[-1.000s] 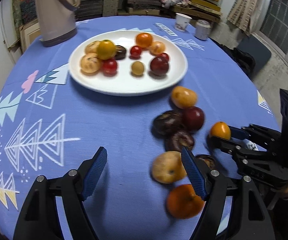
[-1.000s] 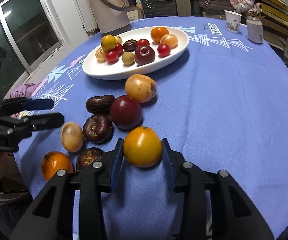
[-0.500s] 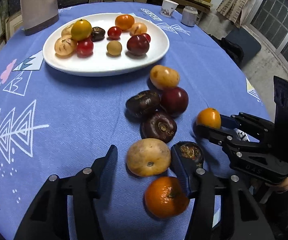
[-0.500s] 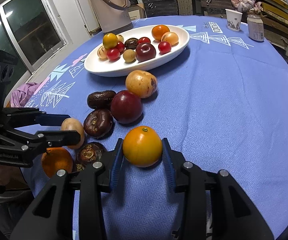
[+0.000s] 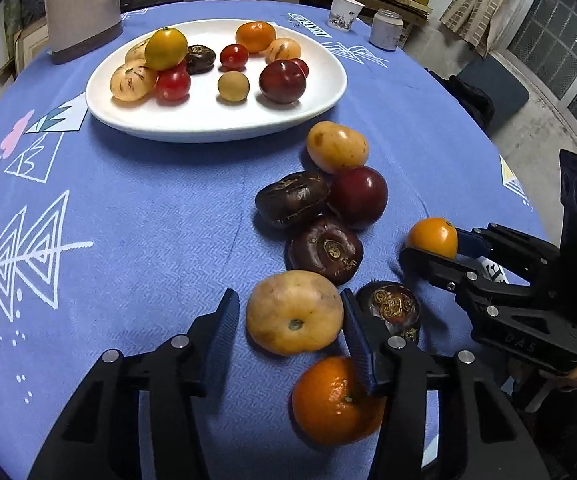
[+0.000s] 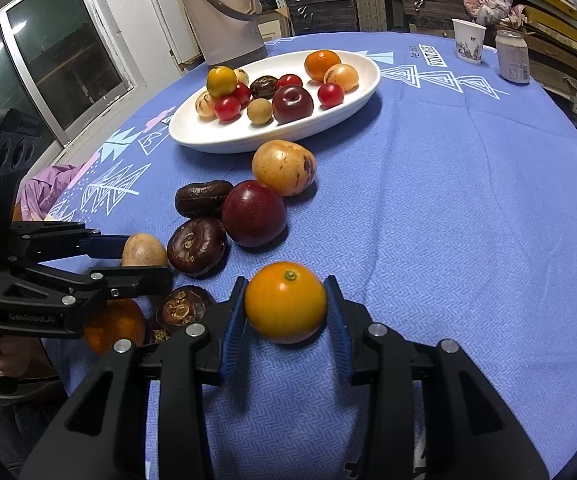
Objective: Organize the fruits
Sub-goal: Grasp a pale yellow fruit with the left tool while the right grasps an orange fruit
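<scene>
A white plate (image 5: 208, 120) (image 6: 352, 92) holds several small fruits at the far side of the blue tablecloth. Loose fruits lie nearer me. My left gripper (image 5: 290, 322) straddles a tan round fruit (image 5: 294, 312) (image 6: 144, 250); its right finger touches the fruit, and a small gap shows on the left. My right gripper (image 6: 286, 314) (image 5: 432, 246) is shut on a yellow-orange fruit (image 6: 285, 301) (image 5: 433, 237) and holds it at the cloth. A tangerine (image 5: 334, 400) lies under my left gripper's right finger.
Dark brown fruits (image 5: 324, 250) (image 5: 292, 198) (image 5: 392, 306), a dark red plum (image 5: 358, 196) and a yellow pear-like fruit (image 5: 336, 146) cluster between the grippers and the plate. A beige kettle (image 6: 224, 12), a paper cup (image 6: 468, 40) and a can (image 6: 512, 56) stand at the back.
My left gripper has moved forward and right and narrowed around the tan fruit. My right gripper has stayed shut on the yellow-orange fruit, shifting it slightly.
</scene>
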### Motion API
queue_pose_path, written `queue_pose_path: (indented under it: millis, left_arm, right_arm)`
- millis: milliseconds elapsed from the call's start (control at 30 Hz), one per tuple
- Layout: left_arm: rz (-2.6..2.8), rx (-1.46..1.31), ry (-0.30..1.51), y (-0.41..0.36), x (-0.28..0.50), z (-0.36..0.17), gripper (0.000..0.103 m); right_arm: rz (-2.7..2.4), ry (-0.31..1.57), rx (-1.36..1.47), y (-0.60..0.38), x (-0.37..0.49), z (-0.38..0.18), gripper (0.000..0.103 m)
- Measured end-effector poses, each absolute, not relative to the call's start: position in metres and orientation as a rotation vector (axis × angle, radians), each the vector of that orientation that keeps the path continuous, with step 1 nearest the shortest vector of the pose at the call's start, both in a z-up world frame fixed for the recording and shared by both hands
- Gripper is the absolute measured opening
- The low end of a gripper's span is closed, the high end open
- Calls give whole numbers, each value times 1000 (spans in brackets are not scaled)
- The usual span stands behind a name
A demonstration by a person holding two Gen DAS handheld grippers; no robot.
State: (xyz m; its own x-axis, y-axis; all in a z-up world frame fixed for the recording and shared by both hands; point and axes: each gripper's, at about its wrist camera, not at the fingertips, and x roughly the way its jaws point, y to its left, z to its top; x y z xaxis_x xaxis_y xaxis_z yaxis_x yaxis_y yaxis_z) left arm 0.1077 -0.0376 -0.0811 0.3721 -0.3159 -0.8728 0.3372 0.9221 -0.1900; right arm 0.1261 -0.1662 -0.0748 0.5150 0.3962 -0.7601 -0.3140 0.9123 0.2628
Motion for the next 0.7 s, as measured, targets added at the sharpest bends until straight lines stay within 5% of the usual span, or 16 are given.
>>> queue_pose_path:
  millis: [700]
  left_arm:
    - [-366, 34, 1079, -30, 102, -76, 45]
  right_arm:
    - [387, 913, 14, -160, 116, -69, 37]
